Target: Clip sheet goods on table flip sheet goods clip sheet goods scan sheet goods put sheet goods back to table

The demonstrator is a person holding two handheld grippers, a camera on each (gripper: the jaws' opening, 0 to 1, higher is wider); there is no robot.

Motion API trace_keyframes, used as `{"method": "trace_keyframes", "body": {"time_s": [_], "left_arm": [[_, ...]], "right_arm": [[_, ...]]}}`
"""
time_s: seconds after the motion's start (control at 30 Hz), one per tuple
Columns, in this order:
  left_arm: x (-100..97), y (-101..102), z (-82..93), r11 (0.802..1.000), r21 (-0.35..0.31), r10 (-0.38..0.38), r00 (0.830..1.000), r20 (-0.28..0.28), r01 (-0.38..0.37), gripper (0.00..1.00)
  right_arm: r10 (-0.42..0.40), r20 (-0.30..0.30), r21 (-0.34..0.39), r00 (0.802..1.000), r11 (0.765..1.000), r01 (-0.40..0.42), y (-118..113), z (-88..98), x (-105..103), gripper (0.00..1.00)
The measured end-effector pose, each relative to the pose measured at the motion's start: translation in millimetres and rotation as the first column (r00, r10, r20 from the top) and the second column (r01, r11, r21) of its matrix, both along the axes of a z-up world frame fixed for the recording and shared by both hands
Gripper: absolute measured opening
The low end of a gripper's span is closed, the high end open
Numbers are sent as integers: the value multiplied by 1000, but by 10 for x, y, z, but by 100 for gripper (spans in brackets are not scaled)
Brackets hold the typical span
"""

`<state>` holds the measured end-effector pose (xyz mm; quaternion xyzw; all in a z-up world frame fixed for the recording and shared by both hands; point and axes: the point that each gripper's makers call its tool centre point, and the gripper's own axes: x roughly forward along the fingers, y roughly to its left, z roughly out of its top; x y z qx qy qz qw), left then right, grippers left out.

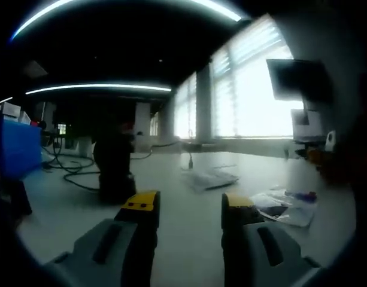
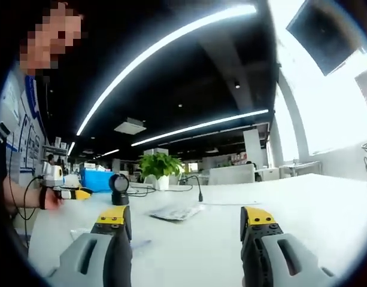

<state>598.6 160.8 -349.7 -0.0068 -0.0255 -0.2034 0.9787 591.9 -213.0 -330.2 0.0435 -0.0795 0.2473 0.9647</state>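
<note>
white table (image 2: 303,209), blue box (image 2: 99,179), green plant (image 2: 159,164)

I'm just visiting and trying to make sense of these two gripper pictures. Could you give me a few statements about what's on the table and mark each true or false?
1. The left gripper is clamped on a sheet. False: its jaws stand apart with nothing between them.
2. The right gripper is open above the white table. True.
3. A flat packet lies on the table ahead of the right gripper. True.
4. The potted plant lies tipped over. False: it stands upright.
5. A dark scanner on a stand stands on the table. True.
</note>
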Motion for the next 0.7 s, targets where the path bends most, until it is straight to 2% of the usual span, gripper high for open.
{"method": "trace_keyframes", "body": {"time_s": [0.23,0.7], "left_arm": [[-6,-4,6,1000,-2,-3,1000,2,3,33],[-16,-13,16,1000,-1,-6,1000,5,6,33]], "right_arm": [[-7,-3,-34,1000,999,7,23,-38,10,67],[-17,-10,-44,1000,999,16,19,-56,24,65]]}}
